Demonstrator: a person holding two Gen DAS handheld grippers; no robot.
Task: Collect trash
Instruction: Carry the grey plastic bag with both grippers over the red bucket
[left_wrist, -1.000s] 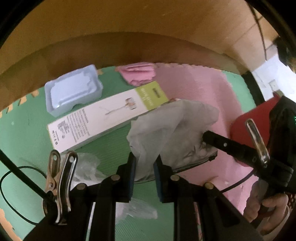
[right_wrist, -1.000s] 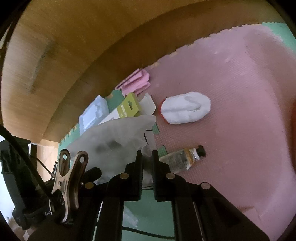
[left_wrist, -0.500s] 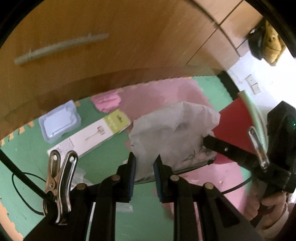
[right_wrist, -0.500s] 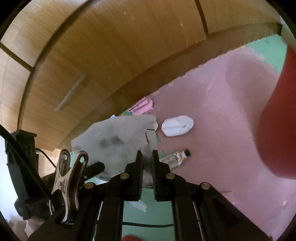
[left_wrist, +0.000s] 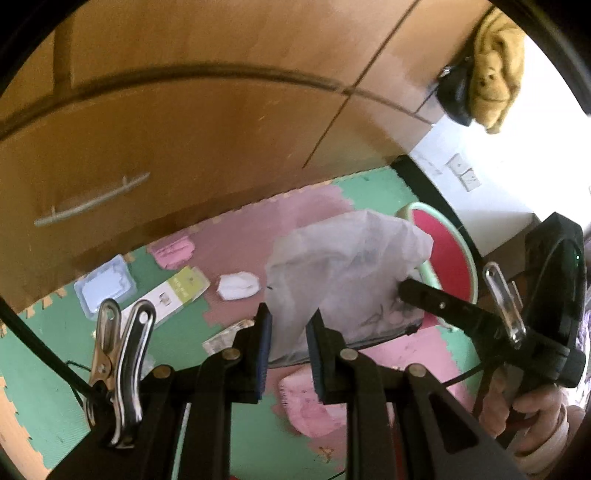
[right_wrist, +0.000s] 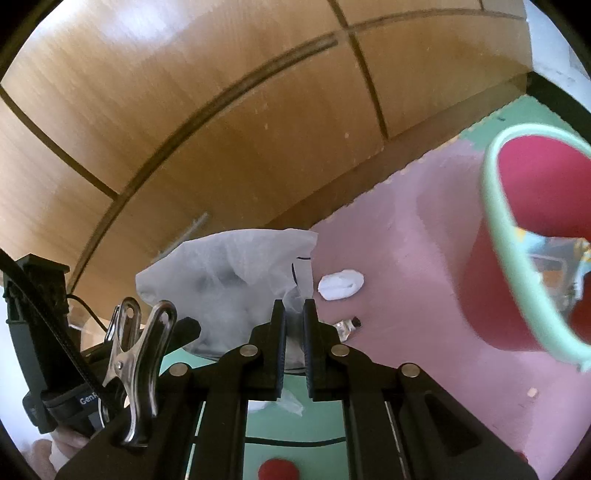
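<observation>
A white translucent plastic bag (left_wrist: 343, 266) hangs in the air above the foam floor mat, stretched between both grippers. My left gripper (left_wrist: 290, 325) is shut on the bag's near edge. The right gripper (left_wrist: 406, 290) reaches in from the right of the left wrist view, clamped on the bag's other side, a hand on its handle. In the right wrist view the right gripper (right_wrist: 294, 314) pinches a fold of the bag (right_wrist: 229, 266), with the left gripper (right_wrist: 188, 328) beyond at the left. A red bin with a mint-green rim (right_wrist: 502, 229) stands close at the right, also behind the bag (left_wrist: 448, 254).
On the mat below lie a crumpled white wad (left_wrist: 238, 286), a long white and green box (left_wrist: 177, 295), a pale blue tray (left_wrist: 105, 288), a pink packet (left_wrist: 173, 253), a pink pouch (left_wrist: 310, 402) and a small tube (right_wrist: 347, 326). Wooden cupboard doors (left_wrist: 184, 129) back the mat.
Both grippers have risen with the bag held between them. The floor litter looks smaller and farther below. The red bin has come fully into view at the right.
</observation>
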